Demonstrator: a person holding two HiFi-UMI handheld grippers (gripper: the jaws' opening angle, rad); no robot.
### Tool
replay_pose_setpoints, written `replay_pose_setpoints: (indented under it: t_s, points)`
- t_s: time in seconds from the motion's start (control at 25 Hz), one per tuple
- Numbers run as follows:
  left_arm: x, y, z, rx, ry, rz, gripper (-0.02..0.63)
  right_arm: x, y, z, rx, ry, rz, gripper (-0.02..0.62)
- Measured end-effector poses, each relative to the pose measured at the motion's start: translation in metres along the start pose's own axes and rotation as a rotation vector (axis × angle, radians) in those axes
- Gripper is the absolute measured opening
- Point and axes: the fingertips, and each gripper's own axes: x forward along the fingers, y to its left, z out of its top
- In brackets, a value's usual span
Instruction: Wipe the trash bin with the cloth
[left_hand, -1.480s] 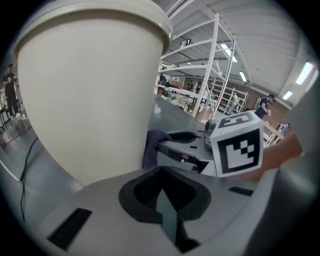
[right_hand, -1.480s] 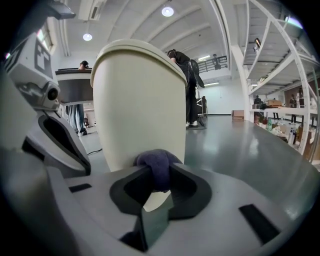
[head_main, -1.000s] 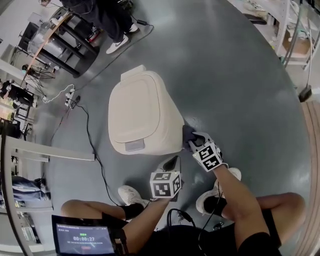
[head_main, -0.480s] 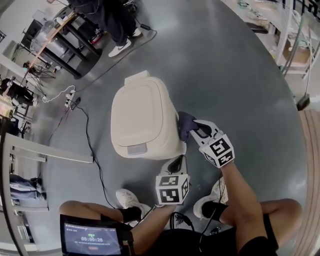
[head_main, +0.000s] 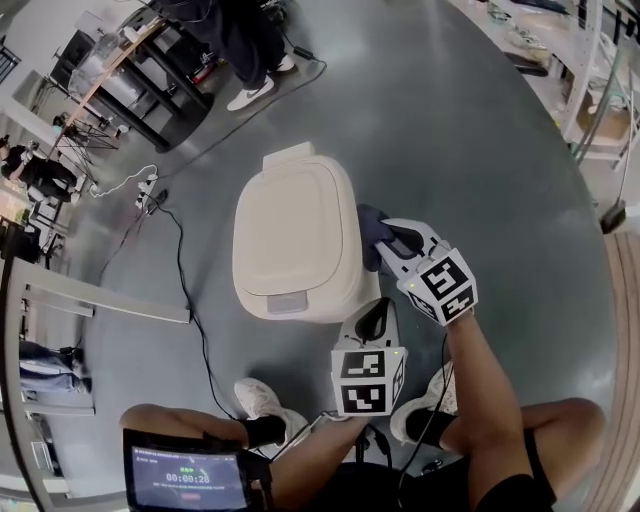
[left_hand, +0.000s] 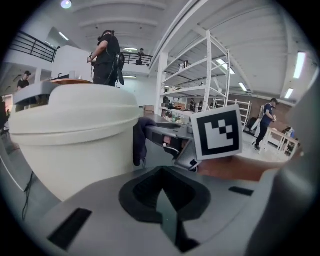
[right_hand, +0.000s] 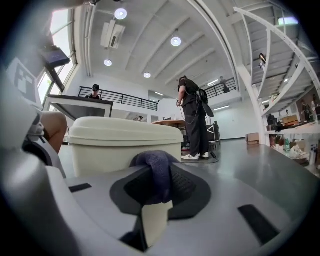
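Observation:
A cream trash bin (head_main: 295, 240) with its lid down stands on the grey floor. A dark blue cloth (head_main: 371, 230) is pressed against the bin's right side, and my right gripper (head_main: 386, 243) is shut on it. In the right gripper view the cloth (right_hand: 158, 171) bulges out between the jaws, just in front of the bin (right_hand: 125, 142). My left gripper (head_main: 373, 318) hangs near the bin's front right corner, jaws together with nothing in them, not touching the bin. The left gripper view shows the bin (left_hand: 75, 135), the cloth (left_hand: 141, 137) and the right gripper's marker cube (left_hand: 217, 132).
A black cable (head_main: 185, 290) runs along the floor left of the bin to a power strip (head_main: 150, 195). A person in dark trousers and white shoes (head_main: 240, 95) stands beyond the bin. Shelving (head_main: 590, 80) lines the right. My own feet (head_main: 260, 398) are close behind the bin.
My right gripper has slid the cloth along the bin's right side, away from the front corner. The left gripper has stayed near the front corner.

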Motion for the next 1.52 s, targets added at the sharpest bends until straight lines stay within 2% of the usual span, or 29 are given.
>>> replay_pose_setpoints:
  t_s: [0.2,0.4,0.6,0.72,1.0,1.28,1.52]
  points:
    - [0.012,0.0,-0.014,-0.018,0.012,-0.002,-0.003,0.008,-0.002,-0.023,-0.005,0.038,0.004,0.066]
    - [0.023,0.01,-0.028,0.013,0.01,0.01,-0.003,0.015,-0.005,-0.059,0.049,0.06,0.012,0.066]
    - [0.042,0.021,-0.054,0.012,0.055,0.015,-0.003,0.029,-0.008,-0.105,0.078,0.115,0.007,0.066]
    - [0.044,0.017,-0.065,-0.01,0.089,0.001,-0.003,0.029,-0.009,-0.118,0.09,0.143,0.003,0.066]
    - [0.045,0.014,-0.076,-0.035,0.124,-0.011,-0.003,0.027,-0.005,-0.157,0.11,0.233,0.0,0.066]
    - [0.059,0.022,-0.093,-0.04,0.162,-0.011,-0.003,0.036,-0.006,-0.204,0.178,0.304,-0.011,0.066]
    - [0.049,0.019,-0.088,-0.032,0.153,-0.015,-0.003,0.031,-0.005,-0.218,0.213,0.367,-0.016,0.066]
